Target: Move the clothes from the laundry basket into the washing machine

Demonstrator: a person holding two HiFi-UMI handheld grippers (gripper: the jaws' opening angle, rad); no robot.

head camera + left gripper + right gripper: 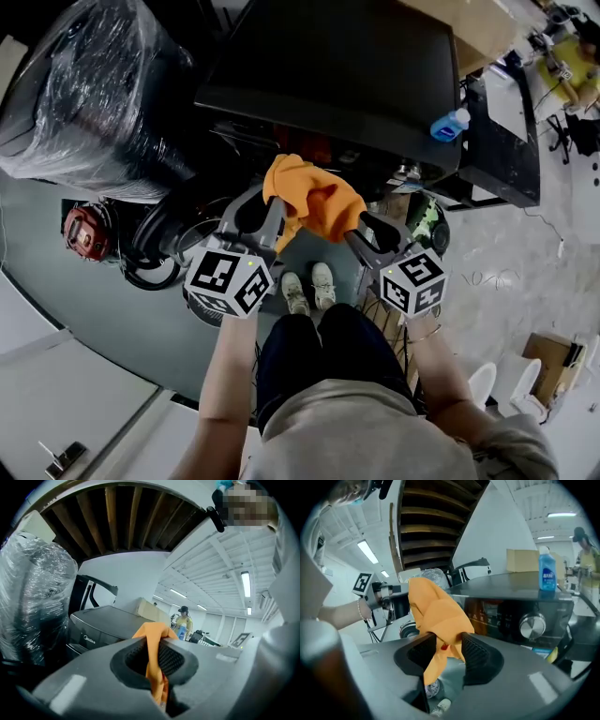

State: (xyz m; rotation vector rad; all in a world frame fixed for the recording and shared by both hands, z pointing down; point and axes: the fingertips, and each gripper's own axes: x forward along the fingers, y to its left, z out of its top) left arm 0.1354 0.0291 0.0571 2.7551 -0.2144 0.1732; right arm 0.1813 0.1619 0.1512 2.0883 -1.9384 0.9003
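Left tongs [262, 202] and right tongs [368, 231] each clamped the orange garment [316, 201], which stretched sideways between them before the washing machine [356, 75].

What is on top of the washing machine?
A blue bottle stands on the washing machine, near one corner. The orange cloth covers part of its front edge, so what lies there cannot be seen.
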